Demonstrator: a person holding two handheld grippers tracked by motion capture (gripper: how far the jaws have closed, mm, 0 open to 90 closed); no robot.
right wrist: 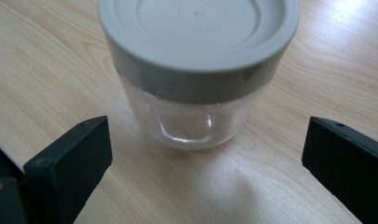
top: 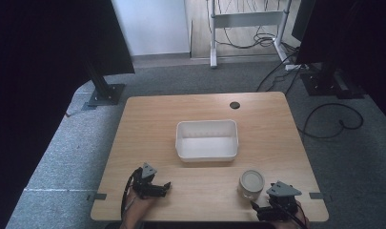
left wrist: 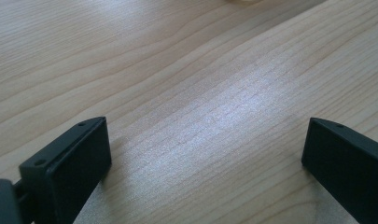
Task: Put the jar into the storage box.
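Your right gripper point(right wrist: 203, 182) has its jaws spread wide just short of the grey-lidded glass jar point(right wrist: 196, 70) standing upright on the desk point(top: 147, 119) near the white tub point(top: 207, 152), while your left gripper point(left wrist: 203, 177) rests jaws spread over bare wood.

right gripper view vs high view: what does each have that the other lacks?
Right gripper view alone: the jar's clear glass body under its grey lid, and the open jaws of the right hand-held gripper on either side in front of it. High view alone: the white bin, the left hand-held gripper, the floor cables. Both: jar, lid, wooden table.
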